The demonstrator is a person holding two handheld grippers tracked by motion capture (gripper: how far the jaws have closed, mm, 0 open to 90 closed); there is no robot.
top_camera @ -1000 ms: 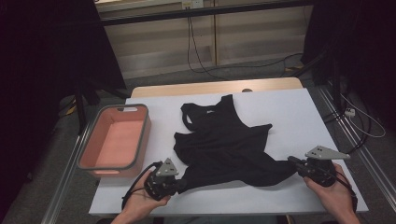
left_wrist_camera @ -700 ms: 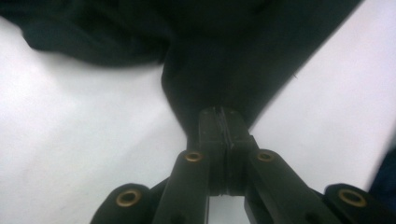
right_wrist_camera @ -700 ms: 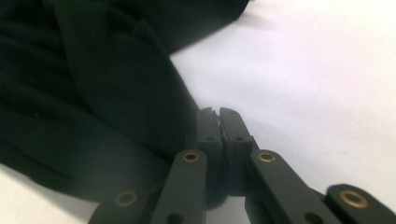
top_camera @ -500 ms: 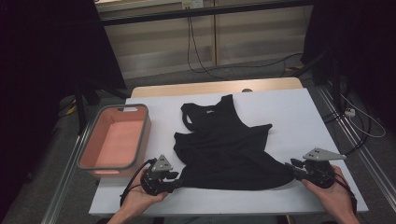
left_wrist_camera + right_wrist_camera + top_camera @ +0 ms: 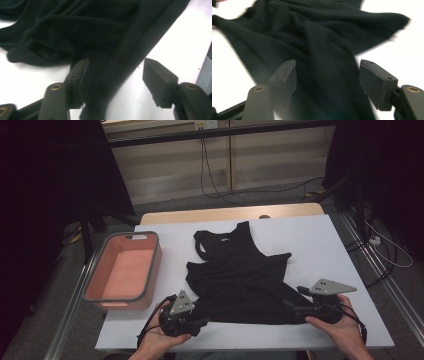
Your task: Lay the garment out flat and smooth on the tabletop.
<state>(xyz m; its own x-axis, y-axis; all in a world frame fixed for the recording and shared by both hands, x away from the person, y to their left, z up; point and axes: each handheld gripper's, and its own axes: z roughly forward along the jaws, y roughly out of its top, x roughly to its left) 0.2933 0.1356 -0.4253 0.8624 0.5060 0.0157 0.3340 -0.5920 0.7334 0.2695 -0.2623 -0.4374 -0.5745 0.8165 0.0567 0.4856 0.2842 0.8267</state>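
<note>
A black tank top (image 5: 240,275) lies spread on the white table (image 5: 320,245), straps toward the far side and hem toward the near edge. My left gripper (image 5: 200,322) sits at the hem's left corner. In the left gripper view it (image 5: 116,62) is open, with the hem corner (image 5: 100,100) lying between the jaws, against the left one. My right gripper (image 5: 294,307) is at the hem's right corner. It (image 5: 328,62) is open too, its jaws straddling a band of the black cloth (image 5: 329,82).
A pink basket (image 5: 150,275) with a grey rim stands at the table's left side, close to my left gripper. Bare white table lies to the right of the garment and beyond it. Cables run over the floor behind the table.
Both hands have drifted slightly toward the near edge, the right one also a little leftward. The tank top stays spread flat in the same place.
</note>
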